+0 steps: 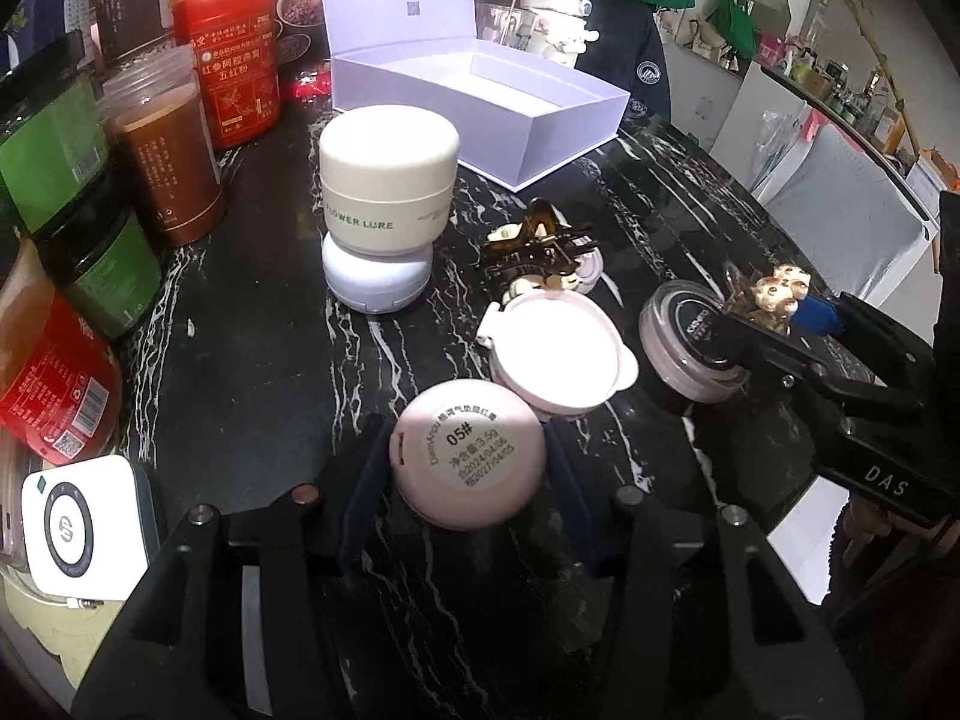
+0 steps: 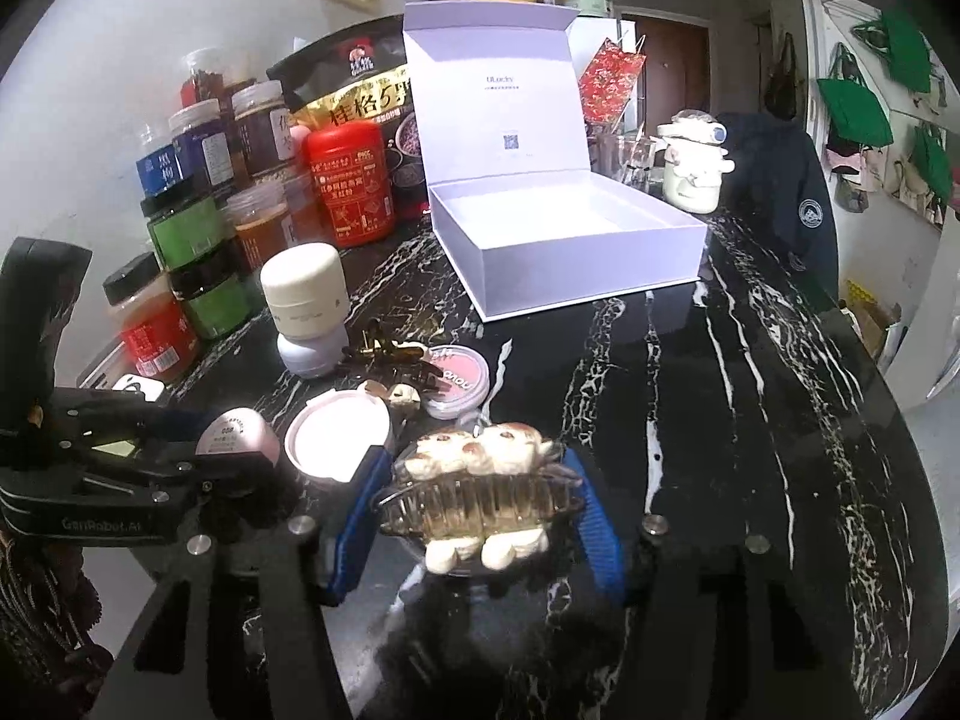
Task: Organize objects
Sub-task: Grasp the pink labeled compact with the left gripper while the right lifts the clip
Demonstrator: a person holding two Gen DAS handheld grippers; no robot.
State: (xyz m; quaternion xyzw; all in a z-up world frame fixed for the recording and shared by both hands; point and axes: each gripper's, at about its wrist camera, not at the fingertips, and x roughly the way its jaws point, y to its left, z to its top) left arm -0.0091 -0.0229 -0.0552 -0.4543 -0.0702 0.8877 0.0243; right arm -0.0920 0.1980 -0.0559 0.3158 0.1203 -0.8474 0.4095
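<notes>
The left gripper (image 1: pixel 471 474) clamps a light, slick pink compact (image 1: pixel 471 461) by its rim, while the right gripper (image 2: pixel 480 510) pinches a brittle hair claw (image 2: pixel 480 495) endwise, both above the marble table (image 2: pixel 720 420).

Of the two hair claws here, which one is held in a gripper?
The clear claw with cream bear figures, clamped in the right gripper. The brown tortoiseshell claw lies loose on the table among the compacts.

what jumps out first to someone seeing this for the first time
Nearest each camera, the left gripper is shut on a round pink compact with a printed label, and the right gripper is shut on a clear hair claw topped with cream bears. Behind them, an open, empty white gift box sits on the black marble table.
</notes>
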